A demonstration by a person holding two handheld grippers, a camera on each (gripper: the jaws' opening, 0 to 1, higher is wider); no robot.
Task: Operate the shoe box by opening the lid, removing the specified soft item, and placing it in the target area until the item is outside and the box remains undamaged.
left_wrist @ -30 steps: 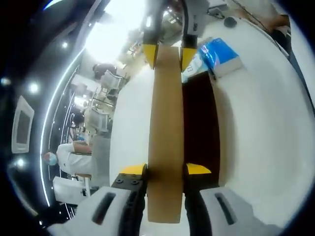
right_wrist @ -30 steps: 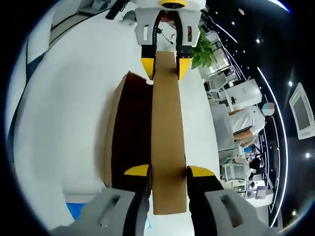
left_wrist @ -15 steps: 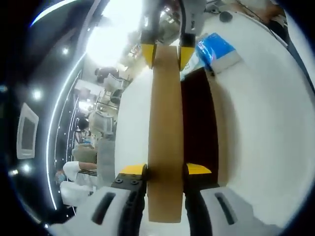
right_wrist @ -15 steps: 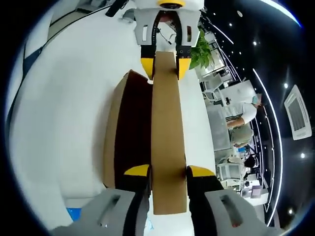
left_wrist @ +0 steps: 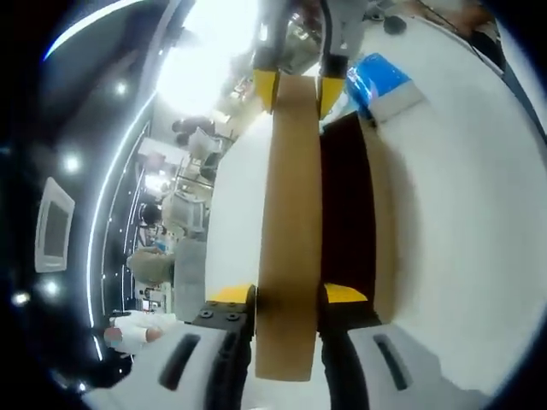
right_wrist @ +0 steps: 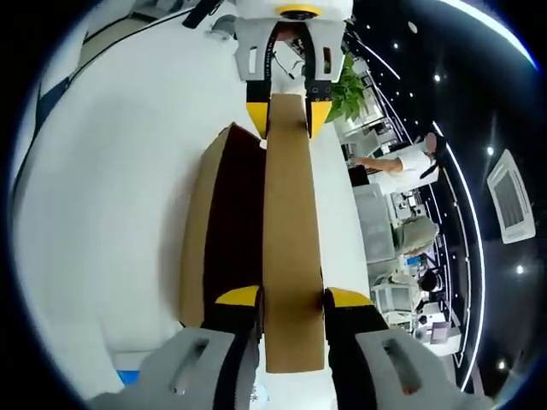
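My jaws on both the left gripper (left_wrist: 289,295) and right gripper (right_wrist: 291,297) clamp the long brown cardboard lid (left_wrist: 291,213), above the dark open box (right_wrist: 231,231). I'd lift evenly, keeping it level.

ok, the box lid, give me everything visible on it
The lid looks like plain brown cardboard, seen edge-on as a long flat strip with no print or damage visible. It is lifted off the open box, whose dark interior shows beside it over the white table. The left claw is shut on one end and the right claw on the opposite end, yellow-tipped jaws pressed against both faces. Nothing else touches it.
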